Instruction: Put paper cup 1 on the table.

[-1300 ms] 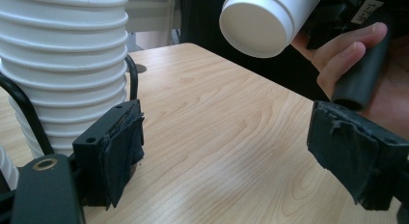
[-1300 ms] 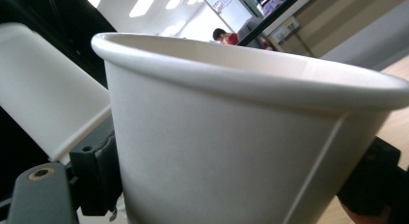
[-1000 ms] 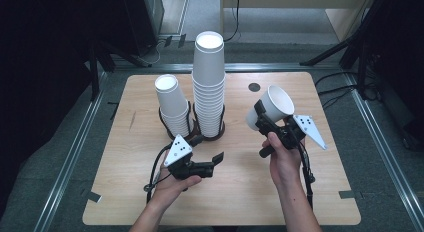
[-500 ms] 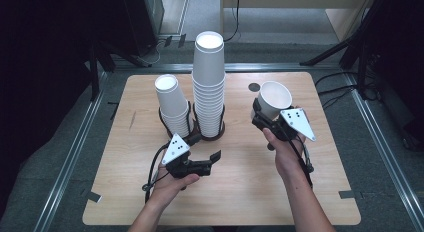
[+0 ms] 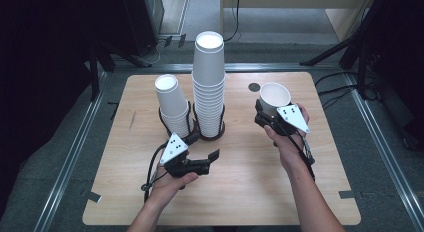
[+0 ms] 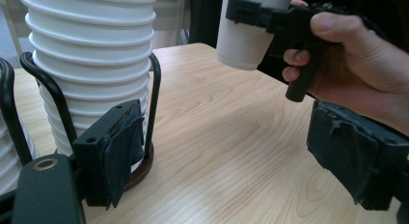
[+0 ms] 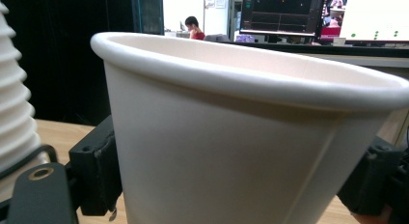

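My right gripper (image 5: 267, 117) is shut on a single white paper cup (image 5: 274, 97), held upright above the right half of the wooden table (image 5: 240, 187); the same cup (image 7: 241, 137) sits between the jaws in the right gripper view and hangs at the top of the left gripper view (image 6: 248, 31). A tall stack of white cups (image 5: 208, 82) stands in a black wire holder at table centre, with a shorter stack (image 5: 172, 104) beside it on the left. My left gripper (image 5: 210, 157) is open and empty, low over the table just in front of the tall stack (image 6: 87, 64).
A small dark round spot (image 5: 254, 87) lies on the table behind the held cup. Metal rails (image 5: 75, 157) run along both sides of the table. Black stands and cables (image 5: 345, 57) sit on the floor beyond the far edge.
The right gripper has brought the cup left and slightly toward the stacks, turning it more upright. The left gripper has stayed nearly in place, drifting slightly toward the person.
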A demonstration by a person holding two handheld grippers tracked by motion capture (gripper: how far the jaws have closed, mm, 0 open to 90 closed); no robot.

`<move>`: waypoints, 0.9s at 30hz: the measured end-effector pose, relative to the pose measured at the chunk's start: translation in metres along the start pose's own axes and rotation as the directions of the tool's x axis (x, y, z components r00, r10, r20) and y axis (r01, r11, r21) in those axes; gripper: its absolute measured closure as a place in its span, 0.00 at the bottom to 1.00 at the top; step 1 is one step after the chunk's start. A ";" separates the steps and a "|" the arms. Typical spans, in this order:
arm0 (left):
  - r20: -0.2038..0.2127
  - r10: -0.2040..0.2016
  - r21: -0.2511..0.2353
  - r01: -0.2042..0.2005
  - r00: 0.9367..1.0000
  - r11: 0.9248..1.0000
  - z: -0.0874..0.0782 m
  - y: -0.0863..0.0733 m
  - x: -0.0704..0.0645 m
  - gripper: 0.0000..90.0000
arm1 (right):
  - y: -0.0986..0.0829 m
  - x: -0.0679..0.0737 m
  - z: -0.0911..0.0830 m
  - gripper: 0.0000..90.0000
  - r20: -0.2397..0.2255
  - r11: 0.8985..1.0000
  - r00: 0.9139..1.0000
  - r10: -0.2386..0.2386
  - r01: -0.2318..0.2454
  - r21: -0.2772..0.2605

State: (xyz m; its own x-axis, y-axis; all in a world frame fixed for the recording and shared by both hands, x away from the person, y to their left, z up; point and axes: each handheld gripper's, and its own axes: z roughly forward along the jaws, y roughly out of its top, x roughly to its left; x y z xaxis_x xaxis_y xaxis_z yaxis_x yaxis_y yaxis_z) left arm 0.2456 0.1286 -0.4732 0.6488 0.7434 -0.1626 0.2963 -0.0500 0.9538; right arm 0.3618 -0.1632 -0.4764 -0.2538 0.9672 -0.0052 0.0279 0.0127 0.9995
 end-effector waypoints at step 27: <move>-0.001 -0.002 -0.001 0.002 1.000 1.000 0.000 0.000 0.001 0.15 | -0.048 -0.029 0.042 0.16 0.087 0.988 0.996 0.000 -0.013 0.155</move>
State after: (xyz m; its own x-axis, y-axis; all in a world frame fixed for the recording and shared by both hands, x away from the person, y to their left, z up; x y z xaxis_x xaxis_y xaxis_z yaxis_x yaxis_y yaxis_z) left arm 0.2460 0.1289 -0.4734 0.6471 0.7445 -0.1641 0.2966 -0.0475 0.9538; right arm 0.4085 -0.1809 -0.5257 -0.1690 0.9856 -0.0083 0.1805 0.0392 0.9828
